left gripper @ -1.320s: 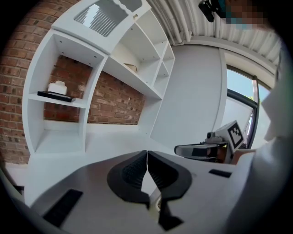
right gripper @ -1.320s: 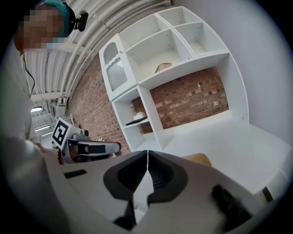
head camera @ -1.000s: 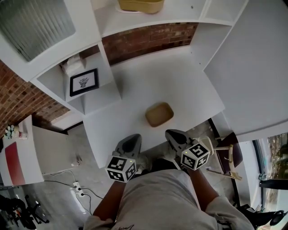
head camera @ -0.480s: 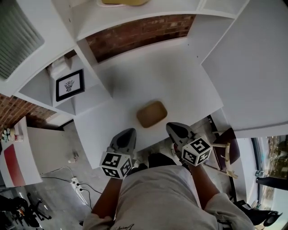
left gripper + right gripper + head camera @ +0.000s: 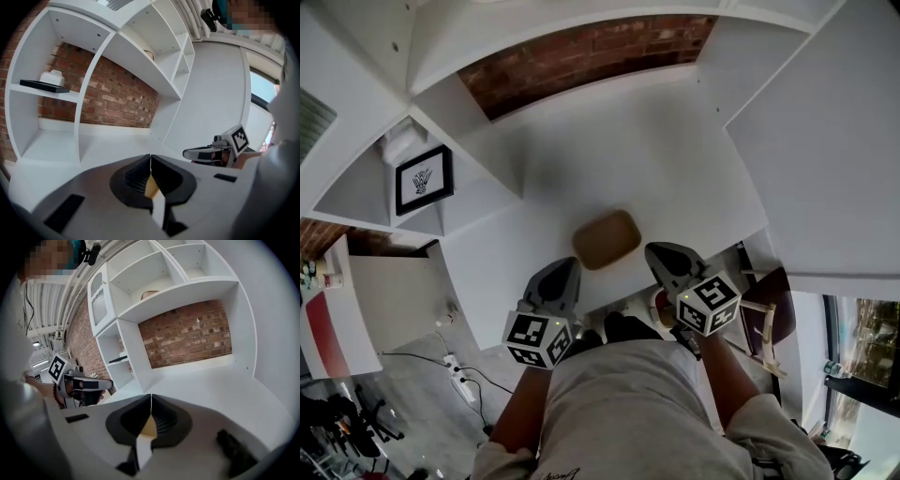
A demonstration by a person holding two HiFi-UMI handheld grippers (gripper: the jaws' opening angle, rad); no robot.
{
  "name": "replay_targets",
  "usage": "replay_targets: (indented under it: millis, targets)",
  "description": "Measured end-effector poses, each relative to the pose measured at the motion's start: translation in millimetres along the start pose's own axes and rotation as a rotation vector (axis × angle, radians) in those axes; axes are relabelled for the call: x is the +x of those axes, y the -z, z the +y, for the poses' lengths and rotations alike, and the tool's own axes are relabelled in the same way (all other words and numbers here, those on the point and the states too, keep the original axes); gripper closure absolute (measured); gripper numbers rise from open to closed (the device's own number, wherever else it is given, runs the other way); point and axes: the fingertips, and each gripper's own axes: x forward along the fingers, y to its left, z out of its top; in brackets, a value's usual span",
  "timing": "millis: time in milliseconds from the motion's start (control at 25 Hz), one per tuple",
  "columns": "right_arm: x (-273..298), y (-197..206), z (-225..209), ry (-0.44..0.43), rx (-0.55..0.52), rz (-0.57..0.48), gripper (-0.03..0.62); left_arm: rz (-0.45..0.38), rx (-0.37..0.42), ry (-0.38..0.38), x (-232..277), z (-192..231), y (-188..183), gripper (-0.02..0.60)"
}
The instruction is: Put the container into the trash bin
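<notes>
Brown and shallow, the container [image 5: 607, 238] lay open side up on the white desk [image 5: 675, 159], close to the edge where the person stood. In the head view the left gripper [image 5: 565, 267] pointed at the container's near left corner and stopped just beside it. The right gripper [image 5: 654, 251] sat just beside its near right corner, so the container lay between the two tips. Whether either tip touched the rim could not be told from that view.

The left gripper's own view showed its jaws pressed together along one thin line with nothing clamped in them [image 5: 150, 161]. A sliver of the container's tan showed only through the notch below the tips. The right gripper's view showed the same: jaws closed on each other and empty [image 5: 151, 401], with a tan sliver of the container beyond them. Each gripper's marker cube sat behind it, farther from the container, toward the person's body.

Beyond the container, across the desk, ran a brick wall [image 5: 581, 56] under white shelving. A framed picture [image 5: 423, 179] stood in a shelf compartment well to the container's left.
</notes>
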Motion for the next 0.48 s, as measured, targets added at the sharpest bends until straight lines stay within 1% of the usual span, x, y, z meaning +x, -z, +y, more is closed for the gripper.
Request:
replay_targets:
  millis: [280, 480]
  targets:
    - [17.7, 10.9, -25.9, -0.023, -0.011, 0.049, 0.566, 0.015, -0.007, -0.029, 19.3, 6.8, 2.4, 0.565]
    - [29.8, 23.0, -43.2, -0.024, -0.001, 0.086, 0.566, 0.038, -0.014, -0.043, 27.9, 9.8, 9.2, 0.565]
